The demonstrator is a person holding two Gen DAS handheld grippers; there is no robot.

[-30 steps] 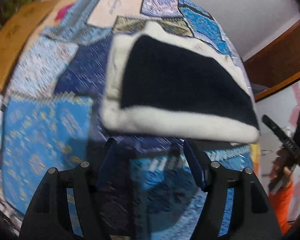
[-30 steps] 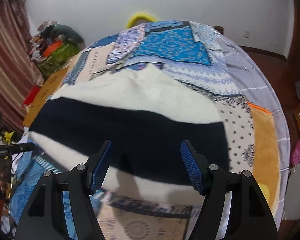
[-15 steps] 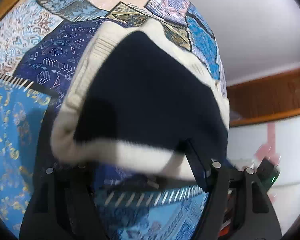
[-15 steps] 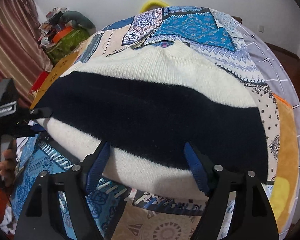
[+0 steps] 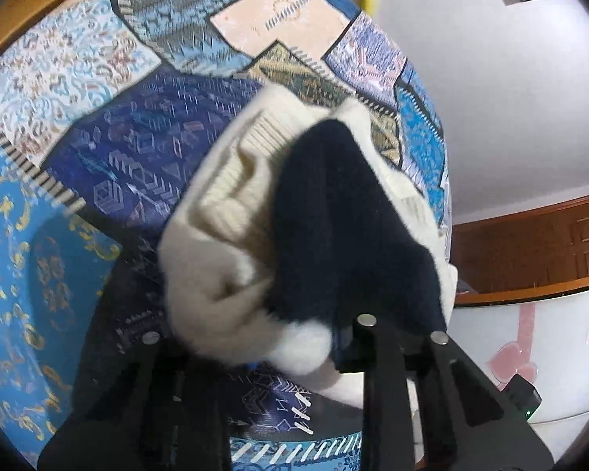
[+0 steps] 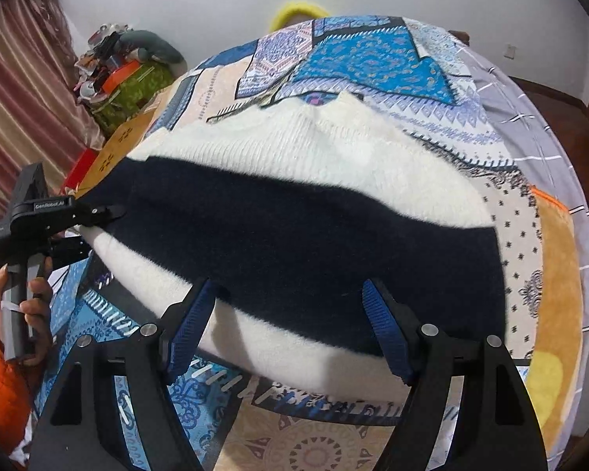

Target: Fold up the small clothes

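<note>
Left wrist view: left gripper [image 5: 263,357], jaws closing on the bunched edge of the cream-and-navy sweater [image 5: 294,227], cloth between them. Sweater lies on the patchwork bedspread [image 5: 98,157], its gripped end lifted off it. Right wrist view: right gripper [image 6: 290,325], jaws wide and empty, over the sweater's near cream hem. Orange sleeve [image 6: 0,384] left of the sweater.

Light: the room was evenly lit, soft and indoor, the wall [image 6: 200,0] beyond the tongs bright.
Shadow: a dark patch lay on the bedspread [image 5: 110,306] beside the left tongs.
Blur: the cream fold of the sweater [image 5: 255,314] nearest those tongs was smeared.
Edges: both fisheye views bowed hard, corners black.
</note>
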